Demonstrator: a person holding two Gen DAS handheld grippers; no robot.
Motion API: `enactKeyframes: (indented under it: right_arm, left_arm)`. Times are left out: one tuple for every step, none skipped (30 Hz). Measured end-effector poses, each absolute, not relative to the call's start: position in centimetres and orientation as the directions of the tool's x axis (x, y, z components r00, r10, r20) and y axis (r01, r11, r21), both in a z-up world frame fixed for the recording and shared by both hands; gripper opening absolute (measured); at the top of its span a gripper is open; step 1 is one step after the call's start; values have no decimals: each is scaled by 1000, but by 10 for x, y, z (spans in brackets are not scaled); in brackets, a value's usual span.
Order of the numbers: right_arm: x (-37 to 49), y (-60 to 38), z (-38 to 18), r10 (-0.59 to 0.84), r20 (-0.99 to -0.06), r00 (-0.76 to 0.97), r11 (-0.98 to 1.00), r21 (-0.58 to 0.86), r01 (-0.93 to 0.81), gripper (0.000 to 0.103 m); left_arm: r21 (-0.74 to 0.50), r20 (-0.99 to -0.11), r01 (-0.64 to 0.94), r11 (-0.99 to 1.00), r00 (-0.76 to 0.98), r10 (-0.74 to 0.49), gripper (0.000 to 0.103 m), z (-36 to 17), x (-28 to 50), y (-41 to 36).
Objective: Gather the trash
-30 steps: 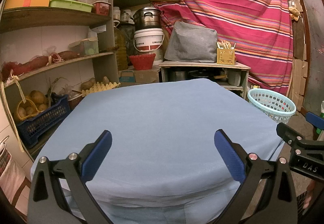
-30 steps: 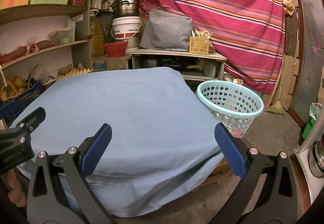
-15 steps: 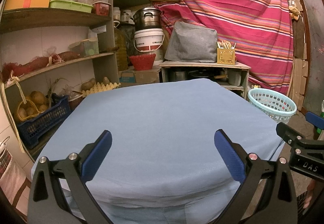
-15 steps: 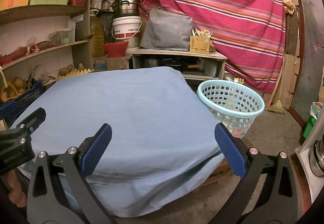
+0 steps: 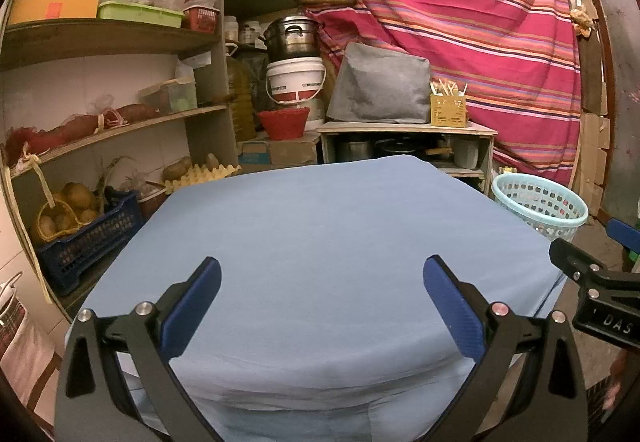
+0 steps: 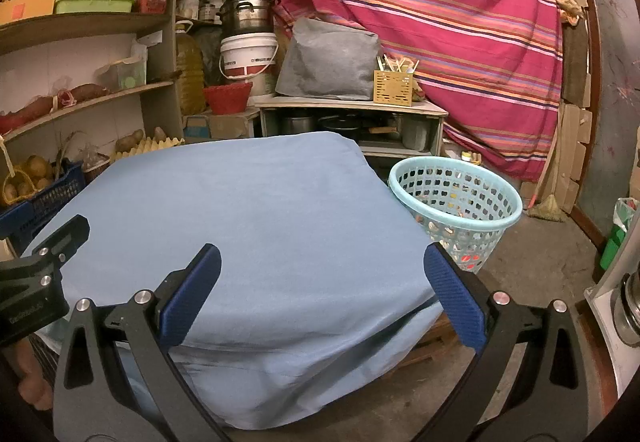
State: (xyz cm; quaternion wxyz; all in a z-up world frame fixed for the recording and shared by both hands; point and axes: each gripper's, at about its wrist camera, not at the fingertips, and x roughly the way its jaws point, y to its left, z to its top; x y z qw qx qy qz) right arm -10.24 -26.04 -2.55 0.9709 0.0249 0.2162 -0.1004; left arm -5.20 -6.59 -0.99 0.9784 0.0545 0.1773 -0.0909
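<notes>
- Cluttered pantry, blue cloth table (image 5: 320,242) filling mid-frame, bare of any trash.
- Hardly any shift from a second ago, just hovering.
- Left gripper (image 5: 320,302) and right gripper (image 6: 320,290) both spread wide, holding nothing.
- Trash apparently done: bits sitting inside teal basket (image 6: 456,202), right of center.

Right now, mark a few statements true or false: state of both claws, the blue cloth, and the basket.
1. Both claws are open and hold nothing. True: the left claw and right claw gape empty.
2. Trash lies on the blue cloth. False: its top shows bare.
3. The turquoise basket stands on the floor beside the covered table. True.
4. The basket is empty. False: small bits show inside it.
5. The right claw hangs directly over the basket. False: it hangs over the cloth's near edge.
</notes>
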Motion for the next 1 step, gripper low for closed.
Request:
enactKeyframes:
  right_arm:
    - [-102,-260,-26,-184,-425,886,979,5,206,99]
  left_arm:
    - [74,-357,197,978,920,-159,99,-10,-52,-65]
